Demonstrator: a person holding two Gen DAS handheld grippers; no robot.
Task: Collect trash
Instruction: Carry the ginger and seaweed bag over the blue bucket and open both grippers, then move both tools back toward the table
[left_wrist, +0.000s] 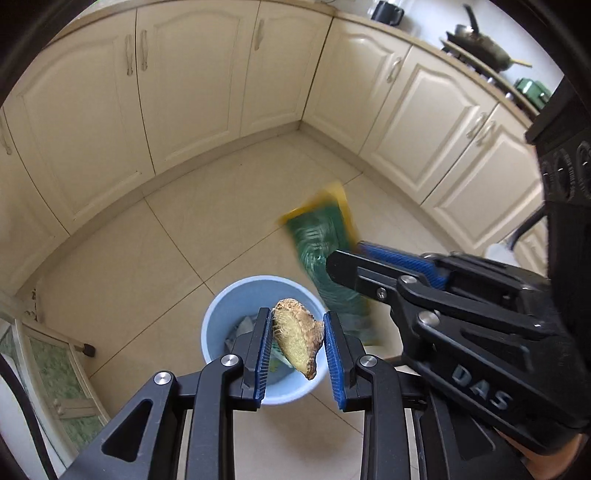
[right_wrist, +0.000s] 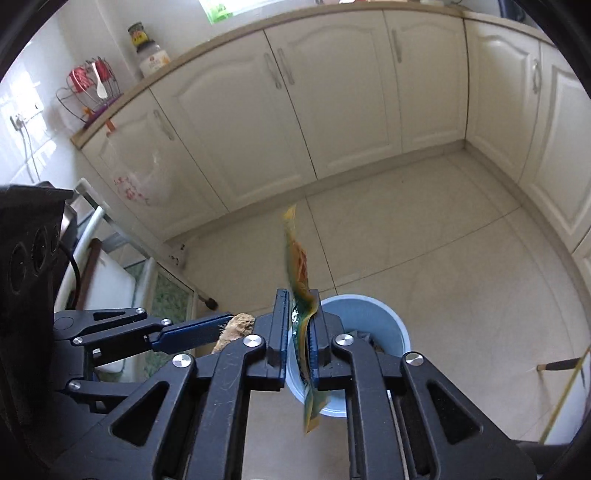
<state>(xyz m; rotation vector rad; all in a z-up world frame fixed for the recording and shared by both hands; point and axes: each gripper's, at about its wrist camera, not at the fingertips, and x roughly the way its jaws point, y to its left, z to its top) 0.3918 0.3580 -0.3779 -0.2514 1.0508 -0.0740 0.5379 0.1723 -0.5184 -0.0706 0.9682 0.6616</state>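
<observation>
Hovering above the blue bin (left_wrist: 236, 295), left hand-held gripper (left_wrist: 297, 341) spread just wider than the ginger-like scrap (left_wrist: 297, 338) between its pads, the scrap tilted and seemingly slipping free toward the bin below. Right hand-held gripper (right_wrist: 300, 332) beside it, pads loosely apart around a green-and-yellow wrapper (right_wrist: 301, 295), which stands on edge between them, blurred, probably in motion. Bin on the tiled floor (left_wrist: 229, 206), directly beneath both sets of fingers, some rubbish already inside. To finish well: keep each hand-held gripper centred over the opening, widen fully, and mind the wrapper, light enough to flutter past the rim.
</observation>
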